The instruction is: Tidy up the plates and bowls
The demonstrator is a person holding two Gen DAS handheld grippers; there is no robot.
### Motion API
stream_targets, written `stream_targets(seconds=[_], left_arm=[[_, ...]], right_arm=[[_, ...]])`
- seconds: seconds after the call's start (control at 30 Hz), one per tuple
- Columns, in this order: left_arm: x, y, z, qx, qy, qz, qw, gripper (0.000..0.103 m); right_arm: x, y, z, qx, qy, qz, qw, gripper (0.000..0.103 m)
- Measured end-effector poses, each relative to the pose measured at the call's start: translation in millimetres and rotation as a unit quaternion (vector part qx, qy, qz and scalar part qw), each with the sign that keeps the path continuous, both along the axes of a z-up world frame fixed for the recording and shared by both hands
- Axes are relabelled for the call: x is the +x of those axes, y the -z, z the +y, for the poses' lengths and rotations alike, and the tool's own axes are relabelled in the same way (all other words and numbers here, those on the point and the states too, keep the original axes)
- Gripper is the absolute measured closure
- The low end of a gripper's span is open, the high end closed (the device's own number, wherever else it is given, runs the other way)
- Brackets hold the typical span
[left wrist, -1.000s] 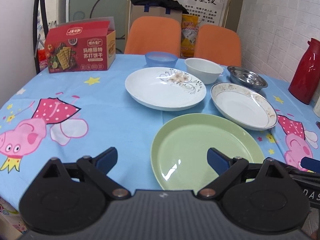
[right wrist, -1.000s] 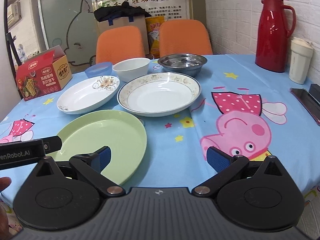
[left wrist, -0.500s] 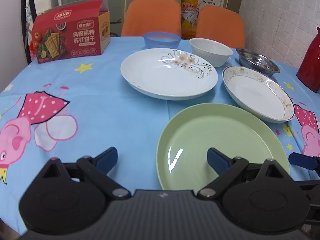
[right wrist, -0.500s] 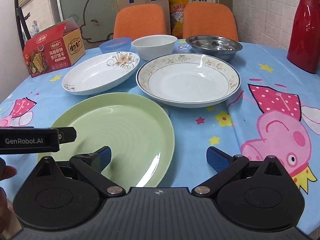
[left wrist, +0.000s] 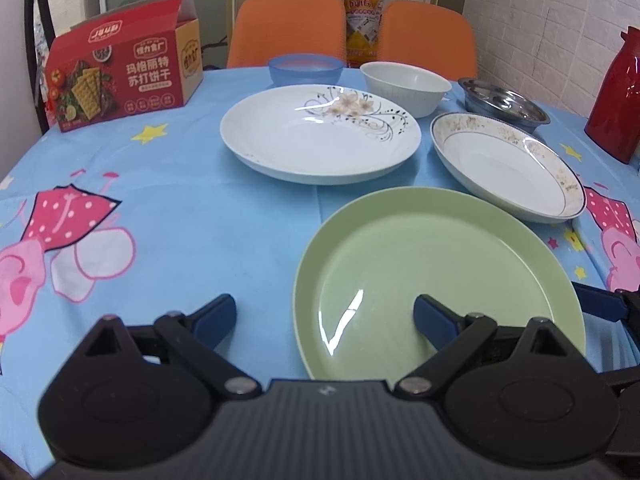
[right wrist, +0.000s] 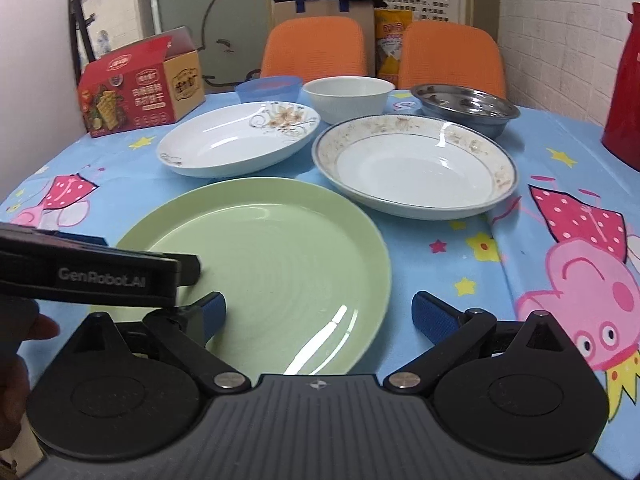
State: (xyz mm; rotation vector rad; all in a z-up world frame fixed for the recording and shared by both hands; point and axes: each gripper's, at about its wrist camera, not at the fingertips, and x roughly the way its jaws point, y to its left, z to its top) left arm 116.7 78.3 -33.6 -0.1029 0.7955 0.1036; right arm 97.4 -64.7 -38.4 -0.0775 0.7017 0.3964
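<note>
A green plate (left wrist: 432,272) lies nearest on the blue tablecloth; it also shows in the right wrist view (right wrist: 272,264). Behind it lie a white floral plate (left wrist: 320,136) (right wrist: 236,140) and a gold-rimmed deep plate (left wrist: 508,164) (right wrist: 416,160). Further back stand a blue bowl (left wrist: 305,69), a white bowl (left wrist: 406,85) and a steel bowl (left wrist: 502,102). My left gripper (left wrist: 324,316) is open and empty over the green plate's left rim. My right gripper (right wrist: 318,312) is open and empty over its right rim.
A red cracker box (left wrist: 120,80) stands at the back left. A red thermos (left wrist: 616,96) stands at the right edge. Two orange chairs (left wrist: 288,28) are behind the table. The left gripper's body (right wrist: 92,276) crosses the right wrist view at the left.
Both grippers have moved forward and lower toward the green plate, which looks larger now. Both stay open. No dish has moved.
</note>
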Motion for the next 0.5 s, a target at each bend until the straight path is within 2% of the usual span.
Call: stream_targets(seconds=[0.1,0.17,0.2,0.23,0.3,0.33,0.37,0.43,0.5], left_arm=[[-4.3,0.5,-0.1,-0.005,0.0,-0.008,1.0,0.01],[-8.1,-0.3,-2.8,-0.004,-0.001,-0.02,0.9998,0.027],[-9.8,-2.0,-6.5,-0.001,0.008,-0.025,0.9997,0.042],[-10.4,-3.7,-9.9,-0.001,0.012,-0.026,0.9996,0.046],[-8.7,-5.0,-13.5,0.001,-0.003,-0.022,0.9998,0.046],[-8.4,-5.9,-13.1,-0.001,-0.009,-0.02,0.9998,0.05],[-8.9,-7.4,-12.7,-0.001,-0.014,-0.018,0.9997,0.053],[-13.7,-12.8,-10.3,0.001,-0.017,-0.024,0.9996,0.055],[-19.6,-20.2,-6.7,0.012,-0.023,-0.034,0.9991,0.055]], right_arm=[[-1.8,1.6,0.3,0.003,-0.007,-0.01,1.0,0.0],[-2.1,2.6,-3.1,0.005,-0.009,-0.017,1.0,0.0],[-3.5,3.0,-4.0,0.006,-0.01,-0.021,1.0,0.0],[-5.8,3.2,-4.1,0.012,-0.015,-0.03,0.999,0.0],[-9.0,2.8,-3.4,0.011,0.006,-0.044,0.999,0.0],[-9.3,2.7,-4.8,0.014,0.01,-0.046,0.999,0.0],[-9.4,2.2,-6.4,0.015,0.015,-0.047,0.999,0.01],[-8.2,-1.0,-11.3,0.027,0.02,-0.04,0.999,0.02],[-10.8,-5.4,-11.7,0.044,0.021,-0.04,0.998,0.02]])
